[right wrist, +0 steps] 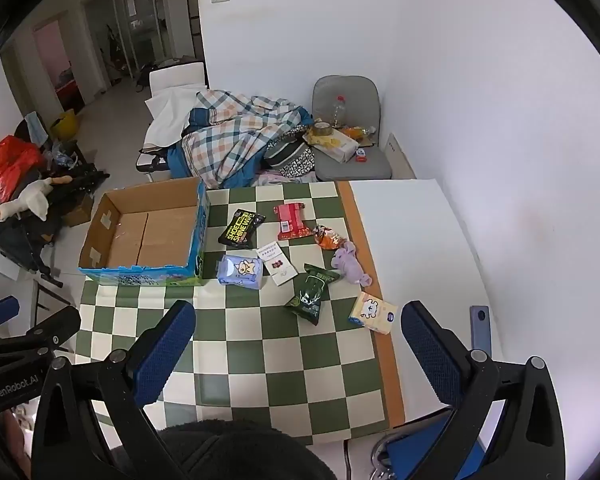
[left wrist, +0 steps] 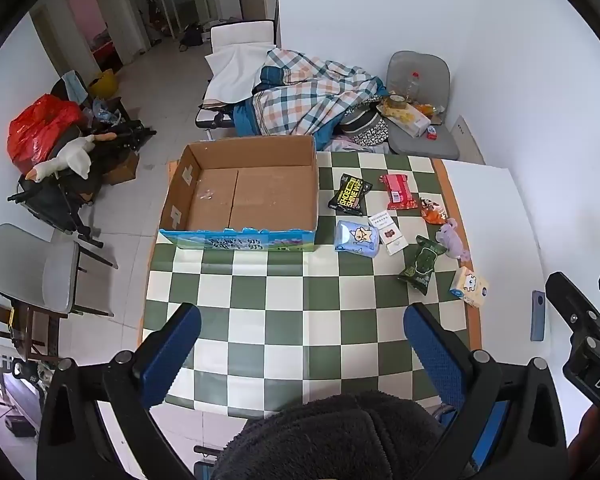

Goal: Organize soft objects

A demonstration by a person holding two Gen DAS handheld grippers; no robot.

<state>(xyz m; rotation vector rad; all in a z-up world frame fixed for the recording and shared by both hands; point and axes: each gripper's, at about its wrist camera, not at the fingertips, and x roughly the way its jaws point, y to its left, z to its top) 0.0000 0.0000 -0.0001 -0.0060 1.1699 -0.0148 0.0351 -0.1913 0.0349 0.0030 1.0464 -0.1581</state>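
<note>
Both grippers hover above the near part of the checkered tablecloth, tilted steeply down, and neither holds anything. The left gripper has its blue-padded jaws spread wide, with only cloth squares showing between them. The right gripper has its jaws just as wide apart and empty.

Beyond the left jaws, ahead and slightly to their left, sits the open cardboard box, empty, with a blue printed front wall. The soft items lie in a loose cluster to the right of the box, ahead of the right jaws: a black shoe-shine wipes pack, a red packet, an orange snack bag, a purple plush toy, a light blue tissue pack just beside the box's corner, a white card, a dark green pouch, and a cream tissue pack nearest the right jaw's far finger. A blue-grey phone lies on the white tabletop just past that finger.
</note>
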